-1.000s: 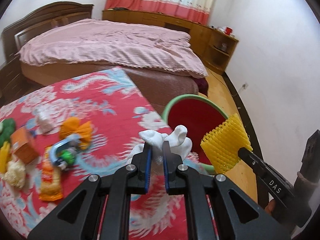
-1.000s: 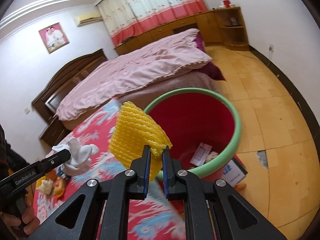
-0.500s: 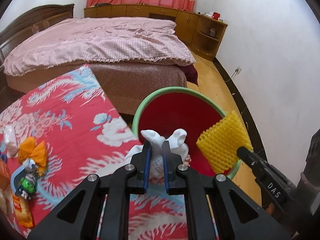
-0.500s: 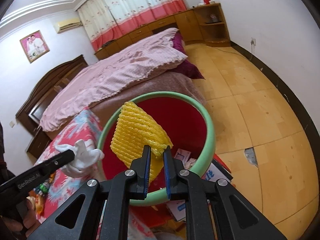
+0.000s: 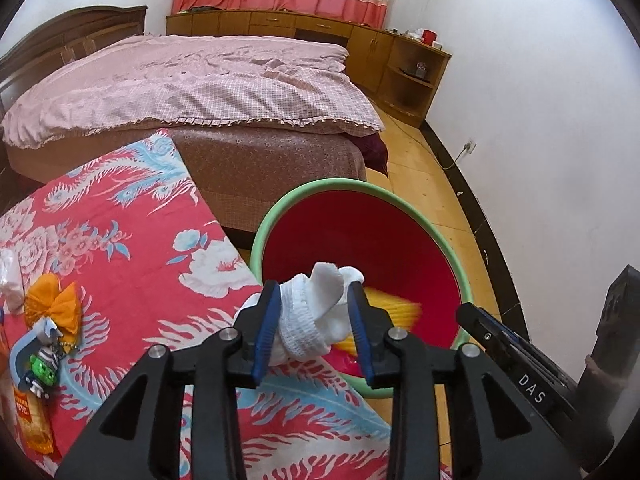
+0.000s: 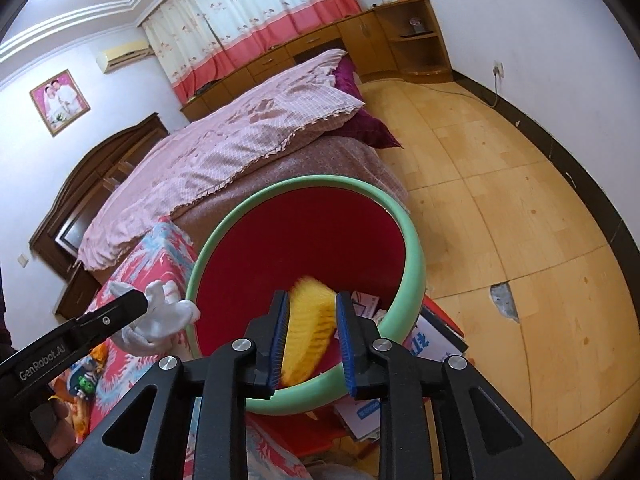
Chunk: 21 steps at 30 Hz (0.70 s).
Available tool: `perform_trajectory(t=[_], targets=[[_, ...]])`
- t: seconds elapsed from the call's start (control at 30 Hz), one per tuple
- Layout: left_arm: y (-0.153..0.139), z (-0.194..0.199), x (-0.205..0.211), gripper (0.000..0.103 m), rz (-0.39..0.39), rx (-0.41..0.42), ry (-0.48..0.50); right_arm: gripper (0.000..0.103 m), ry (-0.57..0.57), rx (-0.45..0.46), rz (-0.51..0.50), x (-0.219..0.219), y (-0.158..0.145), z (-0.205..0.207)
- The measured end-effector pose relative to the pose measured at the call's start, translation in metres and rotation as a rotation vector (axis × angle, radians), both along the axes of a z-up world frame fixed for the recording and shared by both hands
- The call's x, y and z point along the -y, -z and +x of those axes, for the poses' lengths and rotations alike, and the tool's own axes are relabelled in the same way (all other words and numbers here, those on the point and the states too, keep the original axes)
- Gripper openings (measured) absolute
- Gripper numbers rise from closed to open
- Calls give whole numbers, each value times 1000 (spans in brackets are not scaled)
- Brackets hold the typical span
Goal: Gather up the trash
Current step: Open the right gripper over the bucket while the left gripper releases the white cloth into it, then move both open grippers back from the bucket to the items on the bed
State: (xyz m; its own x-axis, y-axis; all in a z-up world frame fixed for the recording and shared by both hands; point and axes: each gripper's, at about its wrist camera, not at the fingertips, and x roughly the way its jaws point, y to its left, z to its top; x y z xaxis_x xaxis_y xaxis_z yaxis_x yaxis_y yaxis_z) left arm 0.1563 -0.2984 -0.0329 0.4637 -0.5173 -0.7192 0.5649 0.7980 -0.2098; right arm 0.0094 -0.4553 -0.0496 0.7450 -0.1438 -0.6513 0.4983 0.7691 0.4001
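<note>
A red bin with a green rim (image 5: 400, 200) (image 6: 416, 256) stands beside the table's red floral cloth (image 5: 120, 240). My left gripper (image 5: 313, 292) hovers at the bin's near rim. Its jaws are opening, and a rolled white sock (image 5: 316, 316) (image 6: 160, 316) still fills the gap and touches both pads. My right gripper (image 6: 312, 296) (image 5: 468, 312) is over the bin, its jaws opening too. A yellow foam net (image 6: 308, 328) (image 5: 384, 308) is blurred between them, loose from the right pad and dropping into the bin.
On the cloth at the left lie an orange bow (image 5: 52, 308), a small toy figure (image 5: 42, 364), a snack packet (image 5: 28, 420) and a white wrapper (image 5: 10, 280). A pink-covered bed (image 5: 200, 80) stands behind. Paper scraps (image 6: 368, 304) lie in the bin, and flat boxes (image 6: 436, 340) lie under it.
Both grippers came forward over the bin, then held still. Both sets of jaws went from shut to parted. The yellow foam net slipped down from the right gripper's tips.
</note>
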Motion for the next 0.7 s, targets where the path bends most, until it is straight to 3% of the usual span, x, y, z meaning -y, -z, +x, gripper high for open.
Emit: perform_trajectory(t=[0.2,0.4,0.7], targets=[[-3,-3,-4,38,-24,-21,-1,34,17,22,5,-1,-5,-8],[-7,-6,-5,45,-38,-16,8,35,16,31,0,-3,-10,-9],[-13,-7,-14,45,-44,-11,-13,35,14,38,-4,-3,-14,-13]])
